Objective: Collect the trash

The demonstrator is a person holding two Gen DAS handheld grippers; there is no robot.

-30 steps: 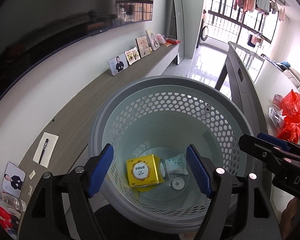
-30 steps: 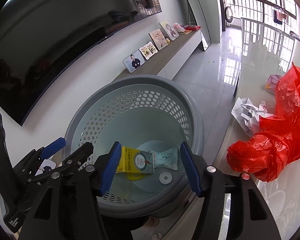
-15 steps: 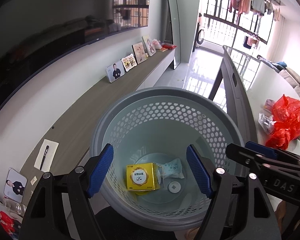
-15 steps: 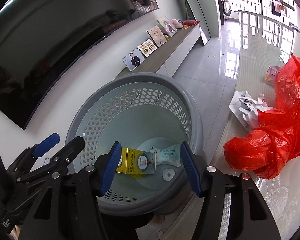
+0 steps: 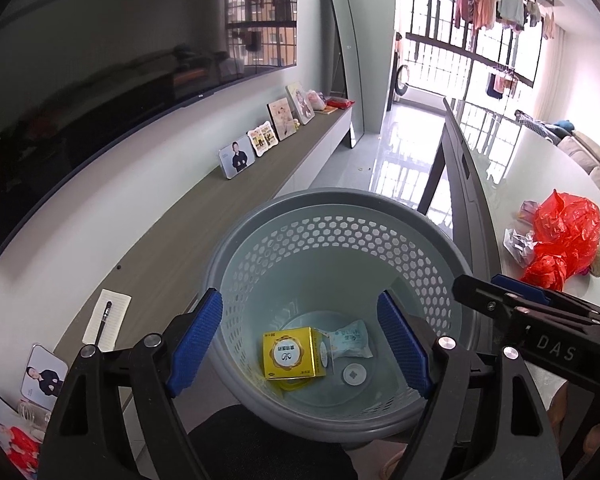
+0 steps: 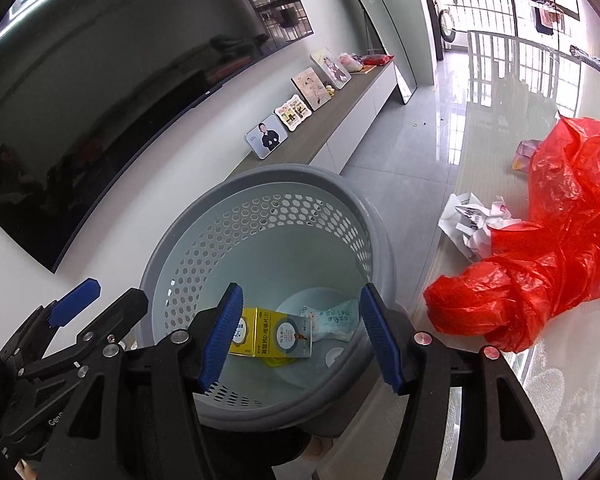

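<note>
In the grey perforated basket (image 5: pixel 340 216) lie a yellow box (image 5: pixel 290 354) and, touching its right side, a pale wipes packet (image 5: pixel 350 340); the print on both is too small to read. Both tools hang over the basket with fingers spread wide and nothing between them: the left tool (image 5: pixel 300 344) and the right tool (image 6: pixel 300 338), whose body reads "DAS" in the left view. A red plastic bag (image 6: pixel 548 248) and crumpled white paper (image 6: pixel 474 226) rest on the glossy surface (image 6: pixel 492 128) beside the basket. Compared with a second ago, both tools have risen, so the basket looks smaller
</note>
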